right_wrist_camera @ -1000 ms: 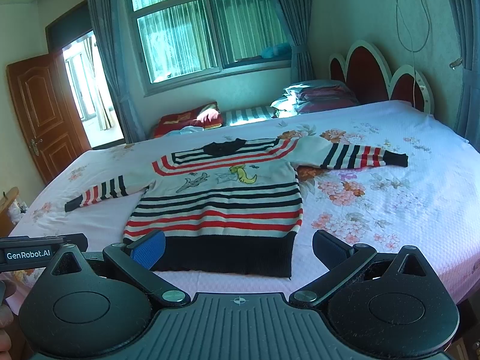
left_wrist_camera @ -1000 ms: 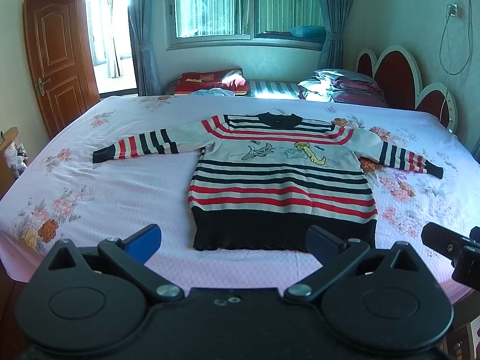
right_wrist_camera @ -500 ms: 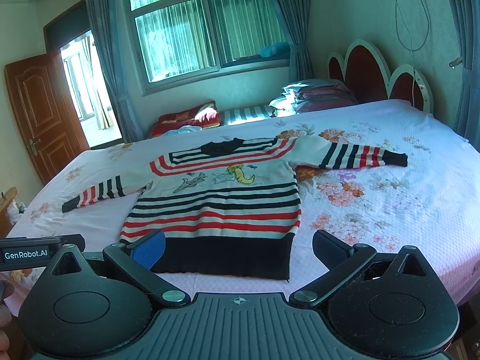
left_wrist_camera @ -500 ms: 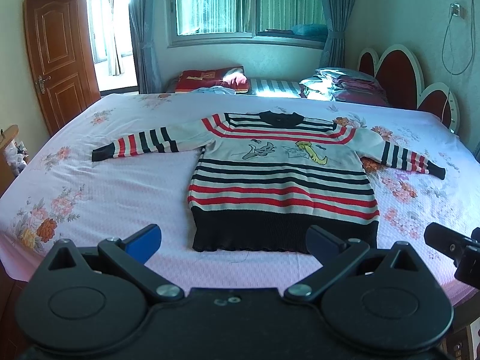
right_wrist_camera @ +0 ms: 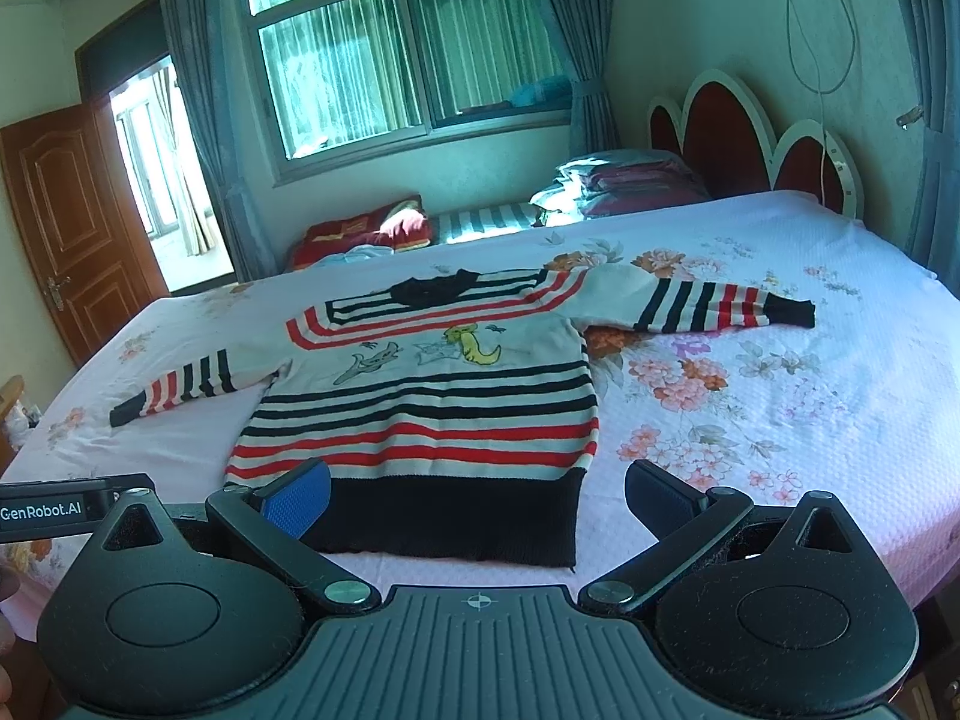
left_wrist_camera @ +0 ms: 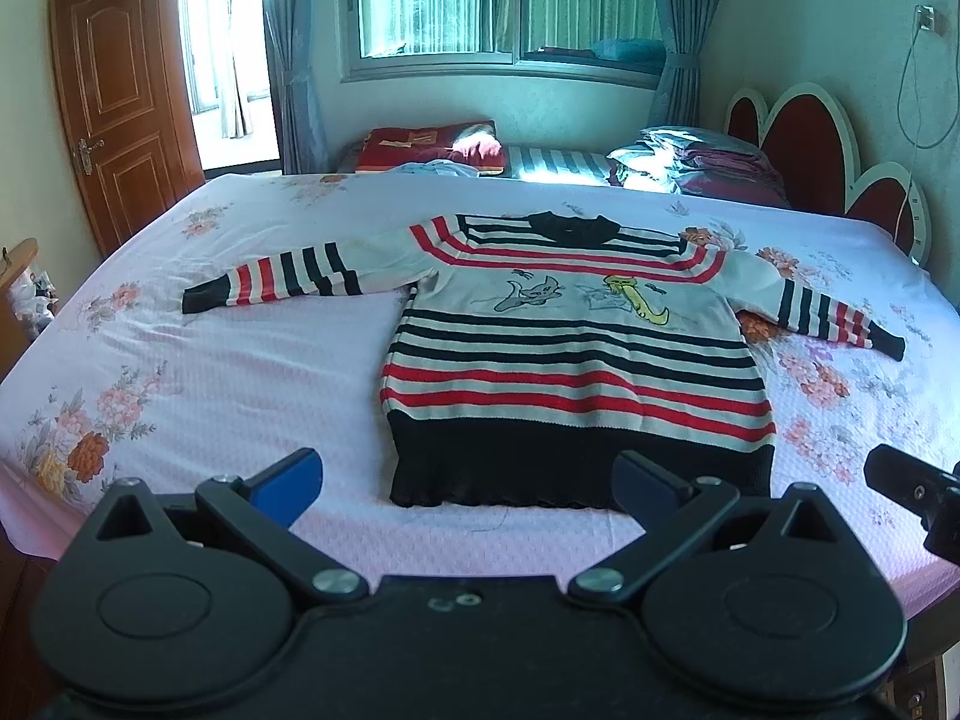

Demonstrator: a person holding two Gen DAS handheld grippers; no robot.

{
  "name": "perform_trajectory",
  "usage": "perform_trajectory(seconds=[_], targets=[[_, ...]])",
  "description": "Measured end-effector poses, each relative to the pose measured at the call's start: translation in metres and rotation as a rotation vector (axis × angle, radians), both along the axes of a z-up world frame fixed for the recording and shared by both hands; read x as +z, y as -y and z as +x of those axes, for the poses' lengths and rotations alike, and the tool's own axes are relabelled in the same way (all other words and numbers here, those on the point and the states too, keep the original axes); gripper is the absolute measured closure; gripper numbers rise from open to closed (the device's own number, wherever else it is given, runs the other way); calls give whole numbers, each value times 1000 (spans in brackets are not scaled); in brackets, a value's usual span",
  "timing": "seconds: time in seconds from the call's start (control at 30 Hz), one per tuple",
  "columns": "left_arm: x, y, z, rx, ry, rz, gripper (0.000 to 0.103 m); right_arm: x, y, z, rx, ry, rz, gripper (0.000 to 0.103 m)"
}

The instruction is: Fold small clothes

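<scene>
Striped sweater (left_wrist_camera: 570, 360) flat on bed (left_wrist_camera: 198, 372), just beyond both wide-spread hand-held grippers (left_wrist_camera: 468, 474) (right_wrist_camera: 477, 489).

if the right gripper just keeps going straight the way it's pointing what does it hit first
Most likely the sweater: its black hem lies straight ahead between the open right gripper fingers, flat on the bed. Nothing shows in between, though depth is hard to judge.

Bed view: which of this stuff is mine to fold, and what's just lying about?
Job:
striped sweater, spread flat
left gripper, open
right gripper, open

Lying about:
red blanket
stacked bedding by headboard
floral bedsheet
</scene>
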State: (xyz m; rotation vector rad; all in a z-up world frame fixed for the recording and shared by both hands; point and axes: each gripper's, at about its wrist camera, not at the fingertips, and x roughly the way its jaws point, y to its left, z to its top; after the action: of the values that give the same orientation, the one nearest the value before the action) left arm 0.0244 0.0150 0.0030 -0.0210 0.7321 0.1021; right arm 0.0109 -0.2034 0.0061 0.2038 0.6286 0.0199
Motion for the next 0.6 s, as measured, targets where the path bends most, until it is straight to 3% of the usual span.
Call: perform_trajectory(seconds=[0.6], targets=[[-23, -31, 69, 16, 2, -66, 0, -28, 10, 68, -64, -46, -2, 0]])
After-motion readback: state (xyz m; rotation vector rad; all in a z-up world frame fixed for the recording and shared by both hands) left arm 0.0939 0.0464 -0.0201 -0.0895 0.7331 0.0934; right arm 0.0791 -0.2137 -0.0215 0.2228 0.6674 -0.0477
